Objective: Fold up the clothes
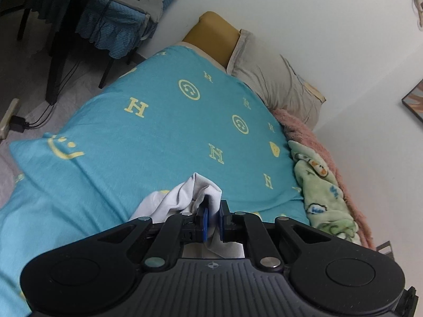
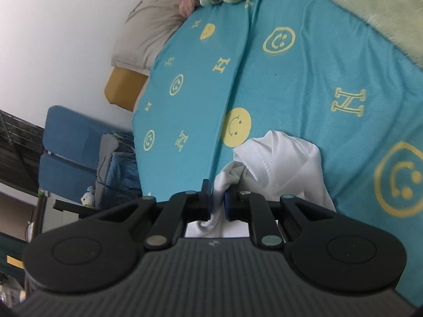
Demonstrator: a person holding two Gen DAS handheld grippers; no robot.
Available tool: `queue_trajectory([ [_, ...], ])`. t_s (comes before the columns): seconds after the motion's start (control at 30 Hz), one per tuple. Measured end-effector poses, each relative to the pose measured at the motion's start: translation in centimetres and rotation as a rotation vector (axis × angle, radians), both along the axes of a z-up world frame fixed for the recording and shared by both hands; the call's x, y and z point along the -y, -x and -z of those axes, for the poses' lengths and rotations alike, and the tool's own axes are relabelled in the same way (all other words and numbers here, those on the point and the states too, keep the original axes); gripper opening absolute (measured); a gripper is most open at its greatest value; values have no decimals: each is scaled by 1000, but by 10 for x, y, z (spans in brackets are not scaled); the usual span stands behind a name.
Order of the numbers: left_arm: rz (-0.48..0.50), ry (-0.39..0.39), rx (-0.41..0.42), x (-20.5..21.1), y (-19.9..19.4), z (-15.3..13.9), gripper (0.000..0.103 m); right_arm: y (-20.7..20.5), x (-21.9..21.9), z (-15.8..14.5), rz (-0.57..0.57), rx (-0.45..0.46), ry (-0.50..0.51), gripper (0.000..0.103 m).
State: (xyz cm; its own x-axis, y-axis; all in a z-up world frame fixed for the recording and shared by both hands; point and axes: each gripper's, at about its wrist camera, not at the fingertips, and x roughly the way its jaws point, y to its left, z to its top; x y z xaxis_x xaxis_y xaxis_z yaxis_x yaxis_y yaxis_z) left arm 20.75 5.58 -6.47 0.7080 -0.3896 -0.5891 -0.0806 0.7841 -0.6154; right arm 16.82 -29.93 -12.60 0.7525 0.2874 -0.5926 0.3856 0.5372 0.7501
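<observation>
A white garment (image 1: pixel 179 198) hangs bunched from my left gripper (image 1: pixel 213 211), whose blue pads are shut on its fabric above the turquoise bed sheet (image 1: pixel 164 121). In the right wrist view my right gripper (image 2: pixel 218 198) is shut on another part of the same white garment (image 2: pixel 285 163), which drapes down to the right over the sheet (image 2: pixel 304 84). Most of the garment is hidden below the gripper bodies.
A grey pillow (image 1: pixel 275 84) and a yellow cushion (image 1: pixel 211 37) lie at the head of the bed by the white wall. A green patterned blanket (image 1: pixel 322 192) and a pink one (image 1: pixel 304 129) lie along the wall side. Blue-covered chairs (image 1: pixel 116 26) stand on the floor beyond.
</observation>
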Motion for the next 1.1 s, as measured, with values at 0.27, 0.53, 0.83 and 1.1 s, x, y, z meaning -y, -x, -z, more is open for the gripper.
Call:
queue_trajectory([
  [0.27, 38, -96, 50, 15, -24, 24, 9, -28, -1, 18, -48, -23, 33, 14],
  [0.53, 91, -114, 152, 15, -3, 10, 65, -8, -13, 1, -130, 53, 63, 81],
  [0.83, 222, -346, 216, 47, 12, 8, 79, 5, -48, -15, -294, 119, 326, 54],
  [1.1, 275, -477, 150, 72, -12, 62, 78, -46, -73, 22, -347, 68, 588, 42],
])
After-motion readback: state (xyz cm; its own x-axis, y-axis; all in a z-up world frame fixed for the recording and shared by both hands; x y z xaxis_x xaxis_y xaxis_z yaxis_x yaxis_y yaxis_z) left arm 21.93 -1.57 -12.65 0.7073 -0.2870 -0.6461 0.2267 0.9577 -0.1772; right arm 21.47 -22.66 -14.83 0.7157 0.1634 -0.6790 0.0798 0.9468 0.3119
